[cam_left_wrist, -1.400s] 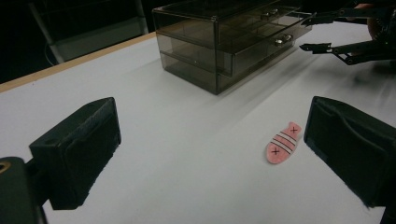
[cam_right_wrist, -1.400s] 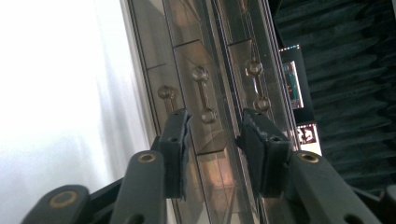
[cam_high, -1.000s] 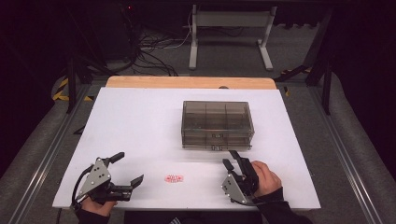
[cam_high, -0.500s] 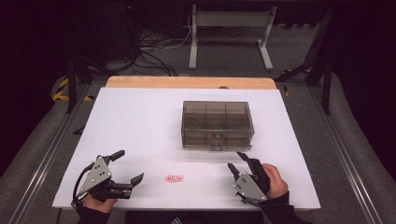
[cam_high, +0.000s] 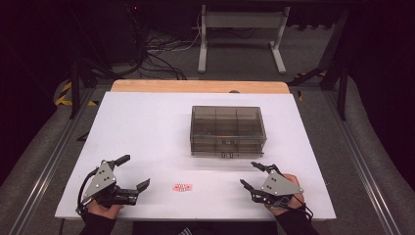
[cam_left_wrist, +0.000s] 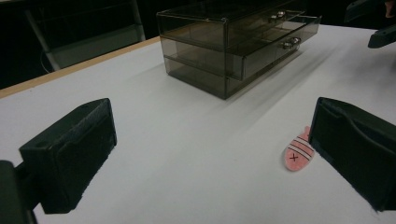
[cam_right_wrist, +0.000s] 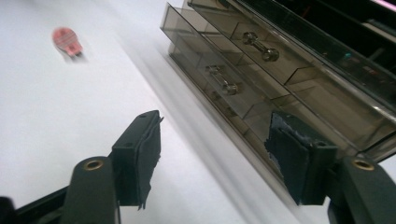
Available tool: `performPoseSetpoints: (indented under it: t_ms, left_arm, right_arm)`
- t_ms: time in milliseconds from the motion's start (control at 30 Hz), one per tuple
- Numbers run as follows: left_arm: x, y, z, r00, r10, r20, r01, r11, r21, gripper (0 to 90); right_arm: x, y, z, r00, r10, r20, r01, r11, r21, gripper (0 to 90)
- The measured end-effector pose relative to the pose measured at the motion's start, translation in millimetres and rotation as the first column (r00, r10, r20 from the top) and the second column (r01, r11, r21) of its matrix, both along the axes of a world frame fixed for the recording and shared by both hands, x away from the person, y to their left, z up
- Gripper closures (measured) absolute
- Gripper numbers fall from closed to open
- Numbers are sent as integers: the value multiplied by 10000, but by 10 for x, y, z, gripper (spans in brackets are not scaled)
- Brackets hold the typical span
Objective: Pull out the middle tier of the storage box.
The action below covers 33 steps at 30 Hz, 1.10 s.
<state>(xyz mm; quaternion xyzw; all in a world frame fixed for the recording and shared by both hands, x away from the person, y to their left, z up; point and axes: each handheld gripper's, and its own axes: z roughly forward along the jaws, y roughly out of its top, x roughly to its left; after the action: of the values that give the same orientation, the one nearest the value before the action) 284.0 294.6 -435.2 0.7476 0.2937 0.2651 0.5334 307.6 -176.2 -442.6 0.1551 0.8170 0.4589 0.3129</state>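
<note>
Left gripper (cam_high: 131, 173): jaws wide apart, empty, just left of fish-shaped pink eraser (cam_high: 182, 187).
Right gripper (cam_high: 253, 175): jaws just been opening, nothing between them.
Eraser: on counter (cam_high: 147, 127), before smoky drawer box (cam_high: 228, 131).

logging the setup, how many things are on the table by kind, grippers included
drawer box: 1
pink fish piece: 1
grippers: 2, left gripper and right gripper
total: 4
</note>
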Motion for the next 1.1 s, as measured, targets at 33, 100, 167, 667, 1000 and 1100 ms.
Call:
performPoseSetpoints:
  t_ms: [33,100,167,667,1000,1100]
  left_arm:
    - [0,0,-2,10000,-6,-4,6,10000,6,19]
    - [0,-1,-4,10000,2,9,-2,10000,-8,19]
    - [-2,0,-2,10000,9,15,-9,10000,-18,19]
    - [8,-11,-5,10000,-65,7,65,10000,22,19]
    - [2,-12,-3,10000,-65,-9,65,10000,0,19]
    - [-3,-15,-3,10000,-59,3,59,10000,20,24]
  right_arm:
    - [9,-12,5,9998,74,-158,-72,9999,151,348]
    - [16,-23,11,9993,152,-329,-142,9995,295,339]
    - [54,-46,14,9955,441,-837,-392,9974,597,311]
    - [249,-159,-29,9378,2001,-2838,-1350,9631,2328,195]
    - [301,-121,-29,9274,2216,-3013,-1587,9627,2193,62]
    - [311,-106,-43,9252,2232,-3070,-1605,9630,2163,25]
